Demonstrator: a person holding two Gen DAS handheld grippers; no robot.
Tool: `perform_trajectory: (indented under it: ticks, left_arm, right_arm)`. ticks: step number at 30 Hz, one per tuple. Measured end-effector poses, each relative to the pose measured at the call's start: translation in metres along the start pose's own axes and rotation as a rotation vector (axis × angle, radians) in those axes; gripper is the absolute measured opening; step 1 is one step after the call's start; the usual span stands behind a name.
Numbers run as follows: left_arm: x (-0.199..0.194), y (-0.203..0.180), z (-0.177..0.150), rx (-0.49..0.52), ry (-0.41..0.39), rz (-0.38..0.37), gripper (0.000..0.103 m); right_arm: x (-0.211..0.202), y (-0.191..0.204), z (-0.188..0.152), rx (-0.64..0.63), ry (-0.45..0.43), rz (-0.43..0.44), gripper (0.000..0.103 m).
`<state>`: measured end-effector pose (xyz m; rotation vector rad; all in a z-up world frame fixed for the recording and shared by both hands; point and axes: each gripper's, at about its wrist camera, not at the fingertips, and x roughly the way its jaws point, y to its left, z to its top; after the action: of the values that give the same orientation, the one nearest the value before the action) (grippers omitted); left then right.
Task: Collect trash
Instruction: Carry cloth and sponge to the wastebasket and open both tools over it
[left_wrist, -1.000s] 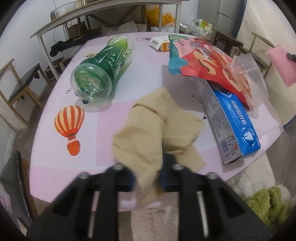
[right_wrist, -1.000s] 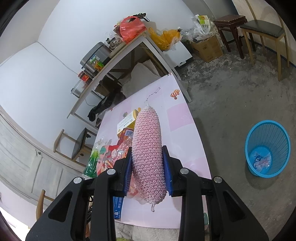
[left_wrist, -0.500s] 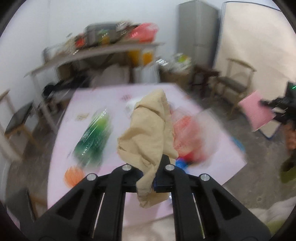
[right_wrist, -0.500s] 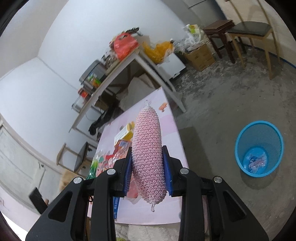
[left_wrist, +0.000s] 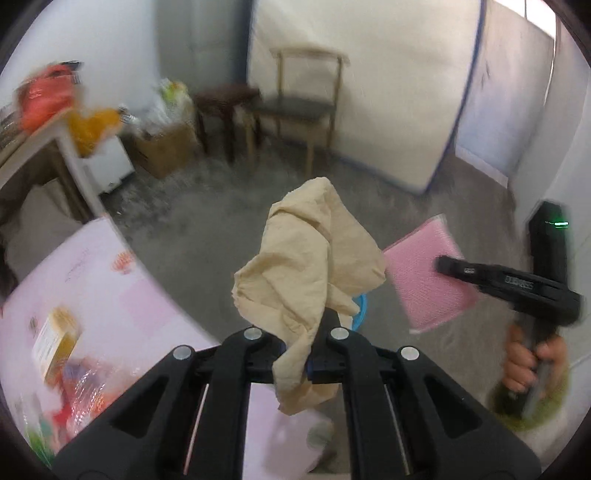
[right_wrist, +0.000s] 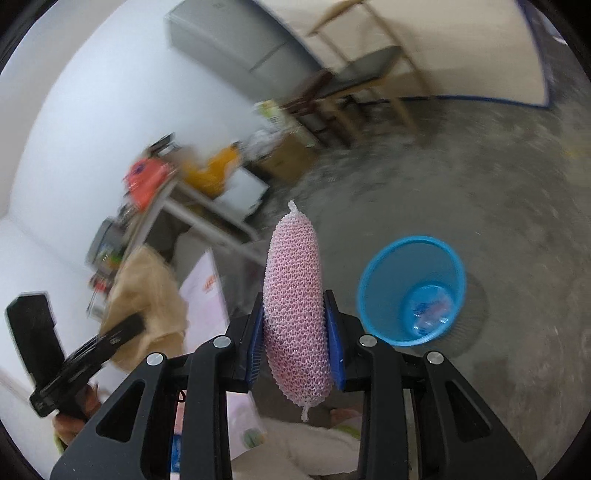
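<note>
Two items in hand: left gripper (left_wrist: 297, 345) clamps tan cloth (left_wrist: 314, 258), right gripper (right_wrist: 295, 343) clamps pink scrubber (right_wrist: 294, 295); bin (right_wrist: 412, 291) near, neither dropped; table (left_wrist: 110, 280) litter remains

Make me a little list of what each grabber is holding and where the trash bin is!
left hand-held gripper: shut on the crumpled tan cloth, held in the air
right hand-held gripper: shut on the pink mesh scrubber, standing upright between the blue pads
bin: blue basket on the grey floor, right of the scrubber in the right wrist view
inside the bin: a little trash at the bottom, too blurry to name
table: pink table with a small box on it, at lower left of the left wrist view
</note>
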<state>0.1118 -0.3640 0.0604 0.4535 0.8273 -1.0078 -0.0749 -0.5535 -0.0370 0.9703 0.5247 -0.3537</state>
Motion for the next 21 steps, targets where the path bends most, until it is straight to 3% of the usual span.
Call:
perform_trajectory:
  ticks: [3, 5, 8, 13, 15, 16, 17, 18, 21]
  left_arm:
    - [0.085, -0.024, 0.017, 0.039, 0.173, 0.009, 0.007]
    - [0.143, -0.028, 0.023, -0.003, 0.292, -0.006, 0.009]
    - [0.204, -0.024, 0.025, -0.096, 0.377, -0.039, 0.010]
    - [0.264, -0.019, 0.027, -0.177, 0.437, -0.062, 0.011]
    - [0.282, -0.015, 0.031, -0.187, 0.438, -0.057, 0.030]
    - [0.287, -0.012, 0.029, -0.205, 0.437, -0.049, 0.052]
    - [0.293, -0.004, 0.026, -0.244, 0.429, -0.031, 0.063]
    - [0.295, 0.004, 0.027, -0.269, 0.423, -0.025, 0.063]
    - [0.298, 0.014, 0.027, -0.369, 0.426, -0.056, 0.063]
  right_arm:
    - [0.015, -0.028, 0.007, 0.056, 0.006, -0.051, 0.030]
    - [0.030, -0.046, 0.011, 0.081, 0.024, -0.084, 0.030]
    - [0.065, -0.071, 0.016, 0.118, 0.086, -0.125, 0.030]
    - [0.125, -0.102, 0.027, 0.150, 0.168, -0.196, 0.030]
    - [0.147, -0.111, 0.034, 0.162, 0.174, -0.219, 0.032]
    - [0.161, -0.118, 0.038, 0.169, 0.188, -0.216, 0.032]
    - [0.174, -0.125, 0.040, 0.190, 0.207, -0.219, 0.035]
    - [0.186, -0.132, 0.042, 0.209, 0.226, -0.216, 0.041]
    - [0.203, -0.140, 0.040, 0.225, 0.263, -0.229, 0.043]
